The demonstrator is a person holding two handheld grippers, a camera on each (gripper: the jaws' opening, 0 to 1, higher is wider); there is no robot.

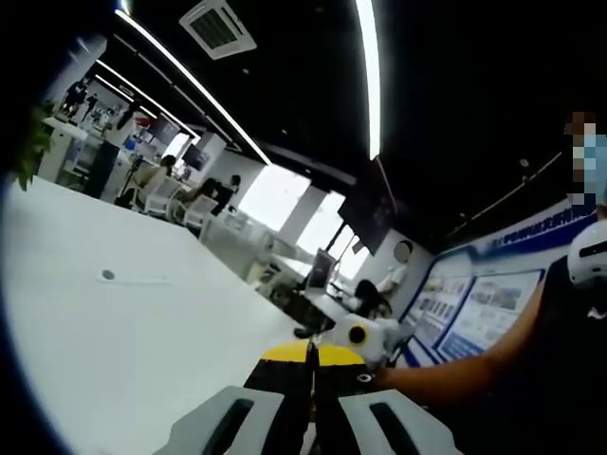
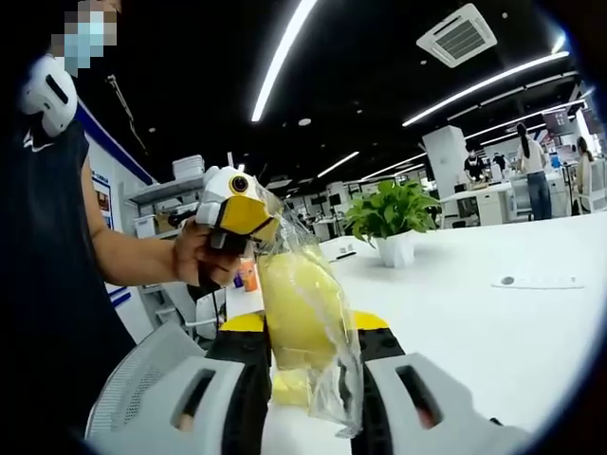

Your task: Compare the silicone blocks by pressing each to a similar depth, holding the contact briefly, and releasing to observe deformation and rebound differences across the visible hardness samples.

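Yellow block in a clear plastic bag [image 2: 302,327] stands between the two jaws of my right tool [image 2: 308,398], and the jaws are pressed on it from both sides, near the bottom of the bag. The top of the bag is held by my left tool [image 2: 261,232], which comes into the right gripper view from the left, with my hand [image 2: 204,258] around its handle. In the left gripper view the jaws of my left tool [image 1: 311,365] are together, with only a thin line between them; what they pinch I cannot see there. My right tool [image 1: 365,334] appears small beyond them. The white desk [image 2: 493,322] spreads to the right. On it, far, stands a green plant in a white pot [image 2: 391,223], and a flat white strip [image 2: 536,282] lies to the right.
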